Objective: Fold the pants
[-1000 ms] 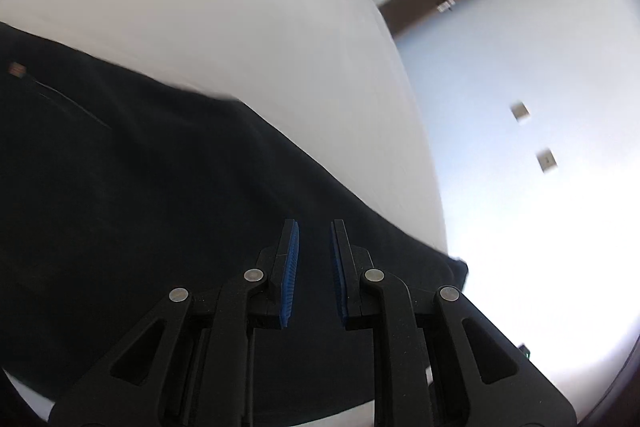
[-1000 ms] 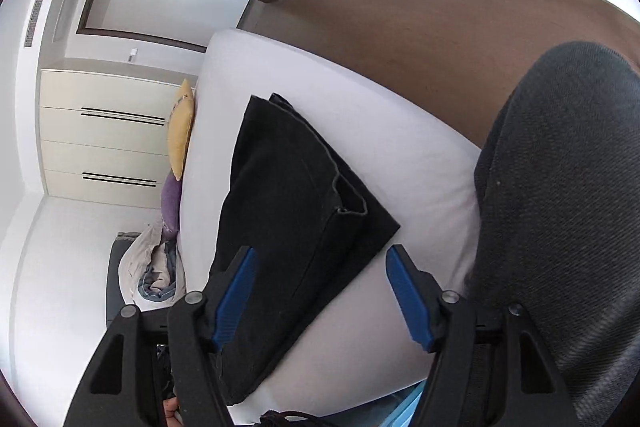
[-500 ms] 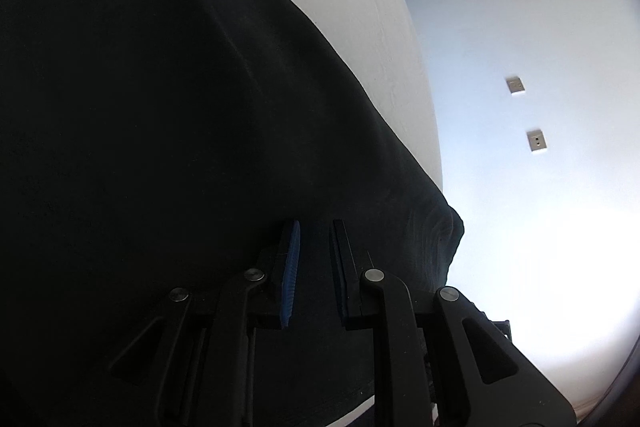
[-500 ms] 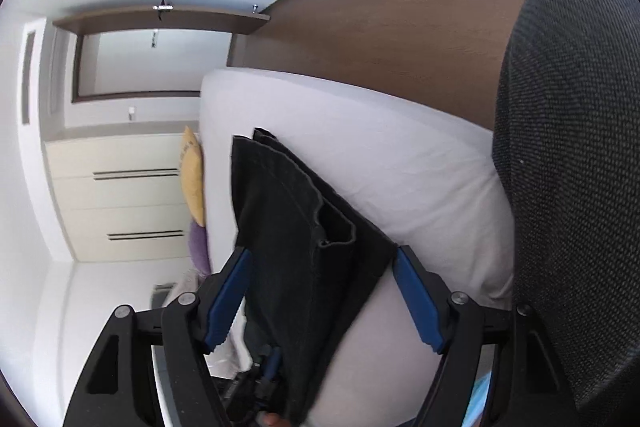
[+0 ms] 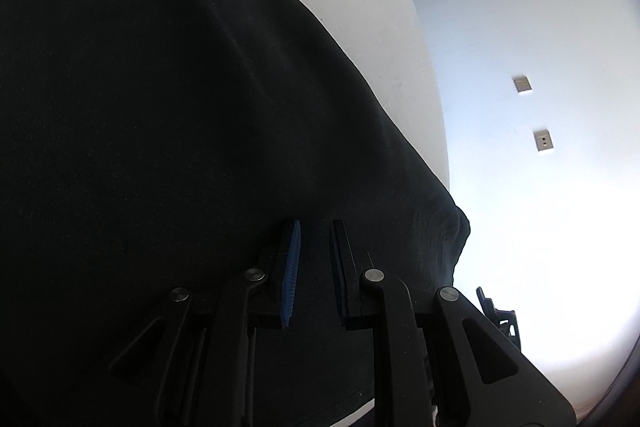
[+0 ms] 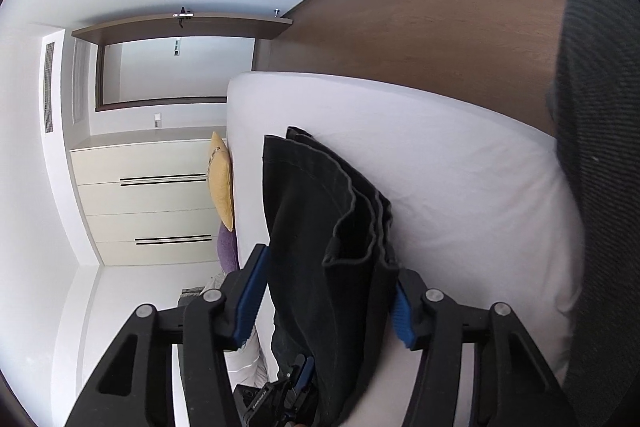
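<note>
Black pants (image 6: 320,227) lie on a white bed (image 6: 460,187), folded over, with the hems toward the near end. In the left wrist view the pants (image 5: 160,107) fill most of the frame. My left gripper (image 5: 314,227) sits right over the dark fabric near its corner, fingers a narrow gap apart; whether cloth is pinched between them is not clear. My right gripper (image 6: 328,267) is open wide, one finger on each side of the pants' end edge, not closed on it. The left gripper also shows in the right wrist view (image 6: 288,383), at the pants' near edge.
A yellow pillow (image 6: 222,179) and a purple one (image 6: 228,247) lie at the bed's far side. Cream drawers (image 6: 148,203) stand behind. A wooden panel (image 6: 440,19) runs along the bed. A grey fabric mass (image 6: 600,187) fills the right edge. Wall sockets (image 5: 543,141) show on the white wall.
The left gripper has closed in on the pants, which now fill its view. The right gripper has moved forward so its open fingers now straddle the pants' end edge.
</note>
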`<state>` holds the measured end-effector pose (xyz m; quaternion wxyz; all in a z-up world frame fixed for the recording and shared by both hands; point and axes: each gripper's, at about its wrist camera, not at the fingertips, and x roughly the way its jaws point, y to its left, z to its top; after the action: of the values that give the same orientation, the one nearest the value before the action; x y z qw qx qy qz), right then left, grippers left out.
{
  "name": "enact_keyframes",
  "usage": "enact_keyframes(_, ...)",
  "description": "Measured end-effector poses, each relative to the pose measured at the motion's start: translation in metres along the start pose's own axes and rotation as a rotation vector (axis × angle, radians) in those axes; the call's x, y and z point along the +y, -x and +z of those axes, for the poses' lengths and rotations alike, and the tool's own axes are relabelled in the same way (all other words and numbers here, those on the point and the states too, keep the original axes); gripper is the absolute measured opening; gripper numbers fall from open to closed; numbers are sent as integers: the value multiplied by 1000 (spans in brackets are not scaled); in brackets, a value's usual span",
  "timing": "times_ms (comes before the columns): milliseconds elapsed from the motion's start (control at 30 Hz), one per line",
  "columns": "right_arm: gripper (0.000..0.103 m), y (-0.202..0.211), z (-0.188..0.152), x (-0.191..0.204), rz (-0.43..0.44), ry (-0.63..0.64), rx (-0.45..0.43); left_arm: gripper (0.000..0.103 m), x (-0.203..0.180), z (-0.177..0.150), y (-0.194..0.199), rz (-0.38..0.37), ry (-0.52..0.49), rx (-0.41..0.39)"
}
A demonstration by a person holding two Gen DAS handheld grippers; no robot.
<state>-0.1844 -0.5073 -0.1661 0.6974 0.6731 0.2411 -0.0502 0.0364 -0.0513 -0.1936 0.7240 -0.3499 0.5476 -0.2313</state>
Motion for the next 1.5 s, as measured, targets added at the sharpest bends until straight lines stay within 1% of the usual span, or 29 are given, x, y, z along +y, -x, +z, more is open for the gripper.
enact_keyframes(67, 47, -8, 3, 2, -8, 21, -3, 15, 0, -1, 0, 2, -1, 0)
enact_keyframes(133, 29, -13, 5, 1, -16, 29, -1, 15, -1, 0, -1, 2, 1, 1)
enact_keyframes(167, 26, -15, 5, 0, -27, 35, 1, 15, 0, 0, 0, 2, 2, 1)
enact_keyframes(200, 19, -17, 6, 0, -35, 41, 2, 15, 0, 0, 0, 2, 2, 2)
enact_keyframes(233, 17, -18, 7, 1, -41, 52, 4, 15, -1, 0, 0, 2, 2, 2)
enact_keyframes(367, 16, -19, 6, 9, -71, 103, 2, 15, 0, -1, 0, 0, 0, 0)
enact_keyframes(500, 15, -19, 0, 26, -124, 173, -20, 15, 2, -3, 1, -6, 5, 1)
enact_keyframes(600, 15, -22, -11, 53, -158, 283, -41, 15, 4, -4, 1, -18, 12, -1)
enact_keyframes(633, 15, -26, -20, 70, -165, 362, -38, 15, 5, -5, 1, -21, 15, -2)
enact_keyframes(700, 15, -42, -55, 112, -185, 609, -5, 14, 8, -6, 1, -32, 22, -5)
enact_keyframes(733, 15, -52, -76, 129, -192, 737, 29, 14, 8, -7, 0, -34, 24, -7)
enact_keyframes(767, 15, -71, -110, 148, -206, 908, 101, 12, 8, -7, -1, -34, 25, -9)
enact_keyframes(800, 15, -88, -143, 156, -222, 1045, 182, 12, 8, -8, -1, -36, 24, -11)
enact_keyframes(867, 14, -118, -200, 155, -265, 1254, 290, 12, 6, -9, 0, -33, 17, -14)
enact_keyframes(933, 14, -134, -239, 142, -316, 1399, 341, 12, 4, -11, 2, -31, 17, -18)
enact_keyframes(967, 14, -139, -250, 137, -333, 1431, 352, 12, 4, -11, 5, -24, 23, -20)
enact_keyframes(1000, 15, -141, -257, 133, -351, 1456, 343, 12, 3, -12, 8, -18, 28, -23)
enact_keyframes(1067, 15, -139, -258, 134, -342, 1466, 333, 13, 2, -12, 16, -4, 31, -35)
enact_keyframes(1133, 14, -137, -259, 135, -342, 1477, 311, 23, 0, -12, 24, -9, 36, -45)
enact_keyframes(1167, 14, -136, -259, 135, -342, 1477, 309, 48, -1, -11, 28, -31, 43, -47)
enact_keyframes(1200, 15, -137, -258, 135, -342, 1480, 306, 76, -4, -10, 32, -57, 49, -59)
enact_keyframes(1233, 15, -136, -259, 136, -343, 1492, 298, 85, -7, -10, 38, -78, 53, -80)
enact_keyframes(1267, 15, -135, -261, 136, -342, 1505, 292, 94, -10, -9, 43, -78, 55, -91)
enact_keyframes(1333, 15, -133, -266, 136, -341, 1538, 280, 95, -15, -6, 46, -90, 51, -81)
enact_keyframes(1400, 15, -133, -267, 139, -338, 1563, 258, 95, -20, -1, 39, -107, 46, -17)
enact_keyframes(1500, 15, -130, -277, 144, -338, 1629, 221, 95, -30, 2, 31, -98, 18, 29)
